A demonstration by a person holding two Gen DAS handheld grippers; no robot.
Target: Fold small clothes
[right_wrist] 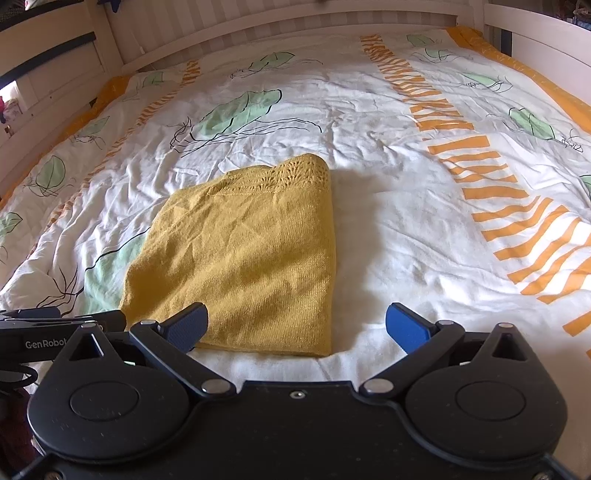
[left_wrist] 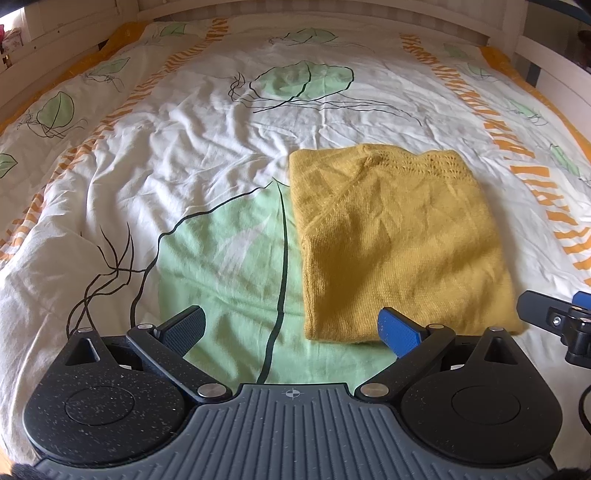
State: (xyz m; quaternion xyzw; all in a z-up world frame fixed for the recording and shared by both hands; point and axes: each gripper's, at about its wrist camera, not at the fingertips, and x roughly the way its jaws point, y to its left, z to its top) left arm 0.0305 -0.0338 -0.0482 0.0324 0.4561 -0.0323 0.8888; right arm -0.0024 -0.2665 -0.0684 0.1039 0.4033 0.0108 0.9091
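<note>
Right tool (left_wrist: pixel 565 325) cut off at frame edge, sweater's (left_wrist: pixel 399 240) near hem partly hidden

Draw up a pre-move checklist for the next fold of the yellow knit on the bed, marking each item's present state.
1. Left gripper open: ok.
2. Right gripper open: ok.
3. Yellow knit lying flat on the bedspread: ok.
4. Nothing resting on the knit: ok.
5. Near edge within either gripper's line: ok.
6. Layers underneath aligned: cannot tell.

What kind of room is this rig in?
Most likely a bedroom: a leaf-print duvet covers a bed with a white slatted frame, and a folded mustard knit top lies on it.
</note>
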